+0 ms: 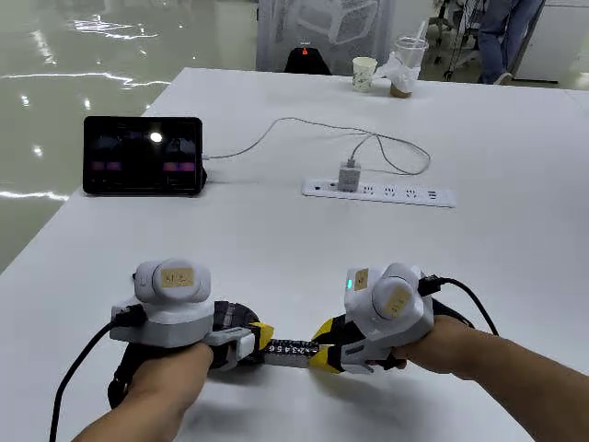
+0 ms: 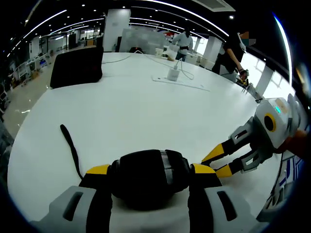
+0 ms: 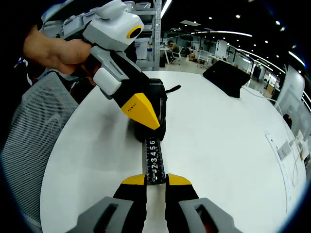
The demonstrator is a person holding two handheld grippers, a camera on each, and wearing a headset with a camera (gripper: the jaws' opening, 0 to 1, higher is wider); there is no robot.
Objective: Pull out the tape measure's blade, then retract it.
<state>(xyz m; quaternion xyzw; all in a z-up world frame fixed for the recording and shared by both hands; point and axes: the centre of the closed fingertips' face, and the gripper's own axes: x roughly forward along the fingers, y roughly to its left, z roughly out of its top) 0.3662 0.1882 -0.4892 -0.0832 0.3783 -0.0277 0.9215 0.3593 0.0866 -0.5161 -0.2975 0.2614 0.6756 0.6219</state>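
**Tape measure held between two grippers, a short stretch of blade drawn out**

At the far left of the white counter (image 1: 276,239) a dark tablet (image 1: 143,154) stood propped. A white cable (image 1: 276,122) ran from it toward the right, to a charger (image 1: 349,175) plugged into a power strip (image 1: 379,192).

Near the front edge, the left gripper (image 1: 241,336) lay low over the counter in a person's hand. Its own view showed its yellow-tipped fingers (image 2: 98,170) clamped on either side of the black tape measure (image 2: 148,187). The tape measure's thin black strap (image 2: 70,145) trailed loose across the counter on the left of that view.

To the right of the tape measure, a short length of blade (image 1: 290,348) reached across to the right gripper (image 1: 320,346). The numbers printed on the blade could be read in the right gripper view. There the right gripper's two fingers (image 3: 133,182) stood close together, pinching the free end of the blade between their yellow tips. The blade ran straight ahead of them to the tape measure in the other gripper.

The two grippers faced each other, near but not touching, with the blade between them.

Further right and at the back of the counter stood a paper cup (image 1: 364,73) and, just beside it, a clear plastic cup (image 1: 409,55).
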